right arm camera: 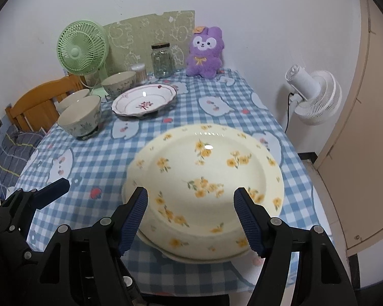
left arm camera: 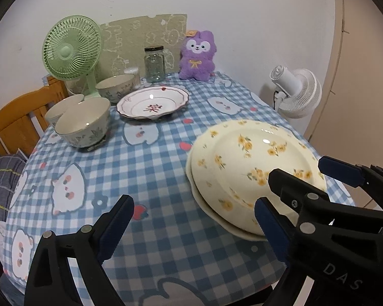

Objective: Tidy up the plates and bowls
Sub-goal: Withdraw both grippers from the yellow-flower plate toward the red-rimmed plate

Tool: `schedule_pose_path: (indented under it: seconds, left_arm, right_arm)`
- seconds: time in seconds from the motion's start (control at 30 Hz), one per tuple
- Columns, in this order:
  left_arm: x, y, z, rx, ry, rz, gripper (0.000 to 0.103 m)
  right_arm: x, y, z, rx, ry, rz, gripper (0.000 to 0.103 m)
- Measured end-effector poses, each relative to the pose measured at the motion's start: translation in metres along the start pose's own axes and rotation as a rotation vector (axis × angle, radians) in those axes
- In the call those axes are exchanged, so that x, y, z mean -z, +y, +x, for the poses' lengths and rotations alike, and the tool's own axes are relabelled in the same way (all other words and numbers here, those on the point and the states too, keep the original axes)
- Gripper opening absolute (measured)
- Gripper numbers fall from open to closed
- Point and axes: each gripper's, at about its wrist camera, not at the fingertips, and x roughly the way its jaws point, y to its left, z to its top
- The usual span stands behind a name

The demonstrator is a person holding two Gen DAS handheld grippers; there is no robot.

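A cream plate with yellow flowers point(right arm camera: 206, 176) lies stacked on a second cream plate at the table's near right; it also shows in the left wrist view point(left arm camera: 252, 163). My right gripper point(right arm camera: 191, 216) is open, its fingers hovering over the stack's near rim. My left gripper point(left arm camera: 191, 224) is open and empty, left of the stack. A white plate with red trim point(left arm camera: 152, 102) sits at the back. Three floral bowls point(left arm camera: 83, 122) stand at the back left.
A green fan point(left arm camera: 71, 48), a glass jar point(left arm camera: 154, 63) and a purple plush toy point(left arm camera: 196, 56) stand along the wall. A white fan point(left arm camera: 298, 89) is beyond the table's right edge. A wooden chair point(left arm camera: 15, 119) is at the left.
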Motion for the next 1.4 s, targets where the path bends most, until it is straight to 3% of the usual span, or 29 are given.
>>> schedule_pose_path:
  seconds: [1.03,1.4]
  left_arm:
    - [-0.09,0.044,-0.012,-0.07,-0.108,-0.064,0.097]
    - [-0.122,0.059,0.003,-0.12,-0.113,-0.09,0.094]
  right_arm:
    - [-0.099,0.033,-0.008,-0.026,-0.117,-0.053,0.073]
    - [-0.139,0.044,0.013,-0.053,-0.129,-0.067,0.073]
